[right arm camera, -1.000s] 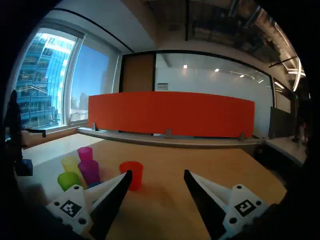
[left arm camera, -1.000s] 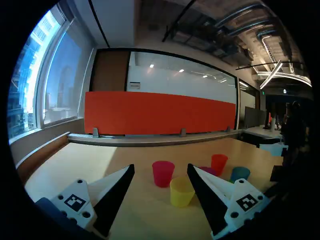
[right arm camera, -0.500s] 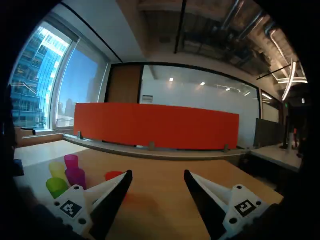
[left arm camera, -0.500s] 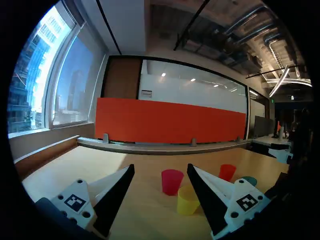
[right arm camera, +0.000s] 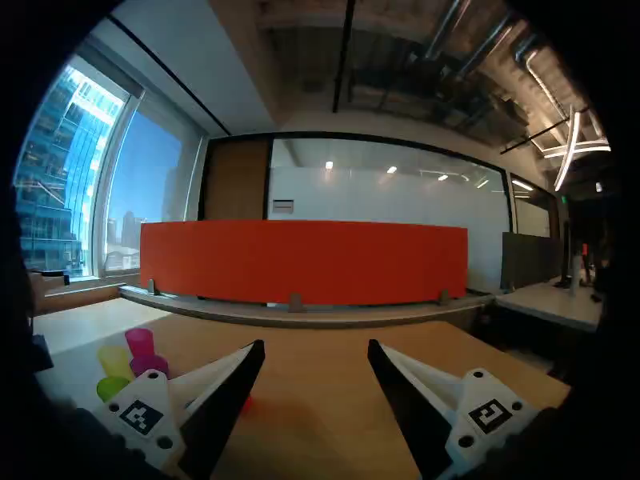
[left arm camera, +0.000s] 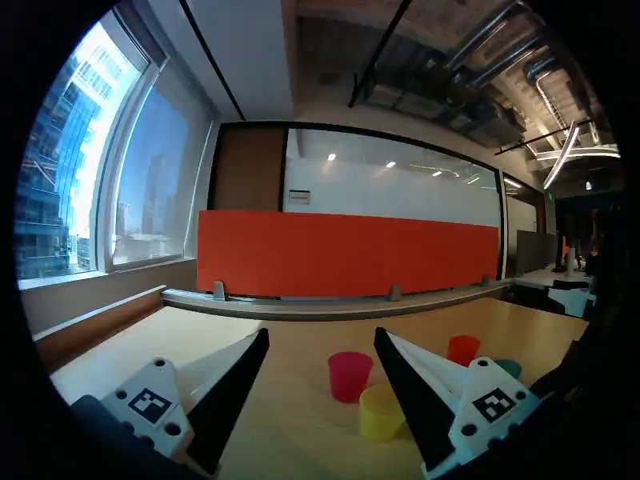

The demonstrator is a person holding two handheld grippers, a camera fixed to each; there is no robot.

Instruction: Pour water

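A wooden table (left arm camera: 298, 420) carries a pink cup (left arm camera: 350, 374), yellow cup (left arm camera: 380, 412), orange cup (left arm camera: 462, 350) and teal cup (left arm camera: 509, 367).

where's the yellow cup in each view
Left gripper view: the yellow cup sits low, right of centre, just in front of the pink cup.
Right gripper view: the yellow cup is at the lower left, in the cluster of cups, just above the green cup.
Shared landmark: the orange partition standing along the table's far edge, behind the cups in both.
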